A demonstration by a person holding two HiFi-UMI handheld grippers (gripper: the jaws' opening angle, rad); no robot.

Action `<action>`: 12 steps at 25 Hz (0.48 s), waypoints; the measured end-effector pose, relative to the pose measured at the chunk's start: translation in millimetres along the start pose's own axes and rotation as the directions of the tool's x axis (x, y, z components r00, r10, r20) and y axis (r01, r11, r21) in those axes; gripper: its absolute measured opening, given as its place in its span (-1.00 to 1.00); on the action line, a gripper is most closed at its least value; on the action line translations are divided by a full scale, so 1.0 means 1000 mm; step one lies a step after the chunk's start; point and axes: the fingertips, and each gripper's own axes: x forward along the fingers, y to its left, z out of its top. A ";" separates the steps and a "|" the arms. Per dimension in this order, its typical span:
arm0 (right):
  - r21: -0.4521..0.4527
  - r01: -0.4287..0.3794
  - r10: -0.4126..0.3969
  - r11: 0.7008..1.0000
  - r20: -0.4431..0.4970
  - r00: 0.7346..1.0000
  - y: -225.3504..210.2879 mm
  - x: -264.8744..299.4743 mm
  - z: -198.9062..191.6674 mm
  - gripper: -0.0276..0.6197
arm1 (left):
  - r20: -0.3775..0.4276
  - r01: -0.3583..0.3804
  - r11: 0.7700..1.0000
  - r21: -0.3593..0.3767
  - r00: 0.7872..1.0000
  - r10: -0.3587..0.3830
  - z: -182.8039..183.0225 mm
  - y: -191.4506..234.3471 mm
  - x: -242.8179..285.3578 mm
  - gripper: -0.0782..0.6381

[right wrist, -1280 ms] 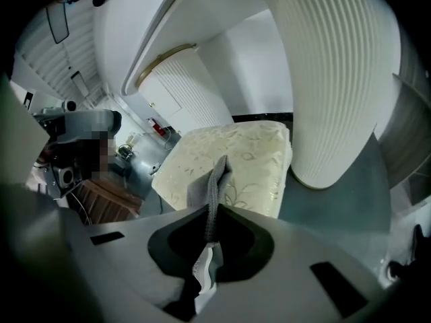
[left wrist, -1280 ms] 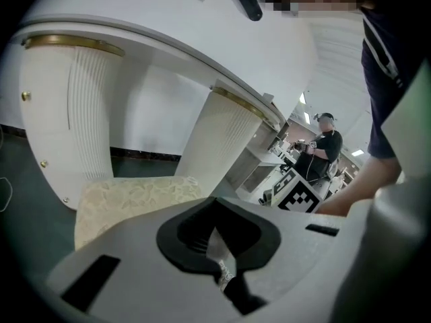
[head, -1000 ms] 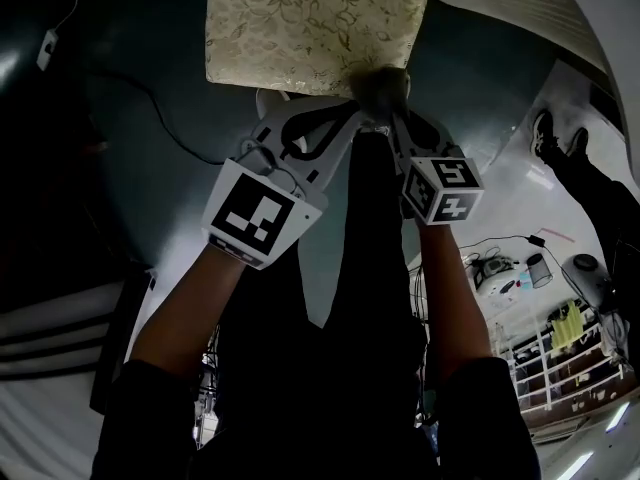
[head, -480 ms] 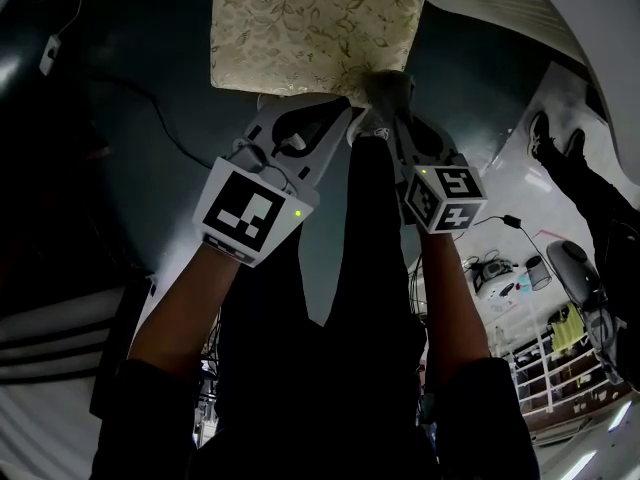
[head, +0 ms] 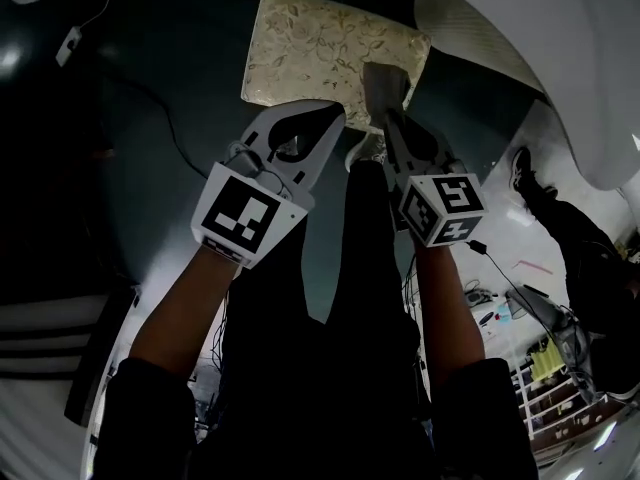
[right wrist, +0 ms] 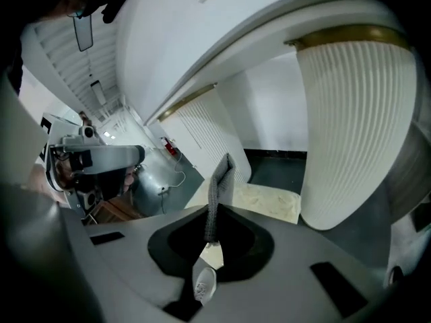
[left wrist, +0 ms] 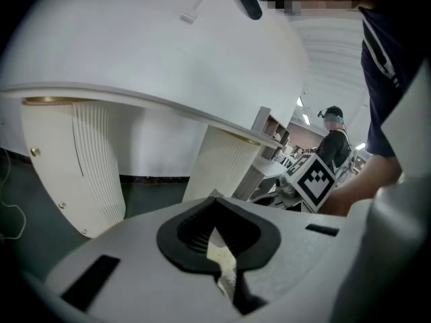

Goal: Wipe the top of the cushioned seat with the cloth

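A dark green floor (head: 150, 168) fills the head view, with a thin cable (head: 150, 103) trailing across it at the left. Nearest are the person's two bare forearms, each ending in a marker cube. The left hand-held gripper (head: 325, 118) has its jaws pressed together with nothing between them; its tip sits at the near edge of the cushioned seat (head: 320, 53), and whether it touches the fabric cannot be told. Just to its right, the right hand-held gripper (head: 385, 120) pinches a grey cloth (head: 383, 86), which stands up from between the jaws as a narrow folded strip in the right gripper view. The cloth lies over the seat's near right corner. The seat is square, cream, with a leafy pattern, and sits on the floor beyond both grippers. Farther off and to the right, a white round table (head: 560, 58) curves overhead on a ribbed white leg (right wrist: 350, 126).
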 end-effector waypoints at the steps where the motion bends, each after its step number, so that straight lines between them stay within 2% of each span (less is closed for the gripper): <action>1: -0.011 -0.009 0.009 1.000 0.014 1.000 0.007 -0.004 0.011 -0.82 | 0.011 -0.007 1.000 0.003 1.000 0.007 0.008 0.000 -0.005 -0.76; 5: -0.060 -0.053 0.057 0.997 0.062 0.996 0.040 -0.024 0.055 -0.82 | 0.074 -0.040 0.999 0.006 0.996 0.040 0.052 0.000 -0.027 -0.76; 12: -0.145 -0.108 0.128 0.984 0.137 0.982 0.100 -0.081 0.134 -0.82 | 0.173 -0.089 0.993 0.079 0.982 0.074 0.135 -0.004 -0.083 -0.76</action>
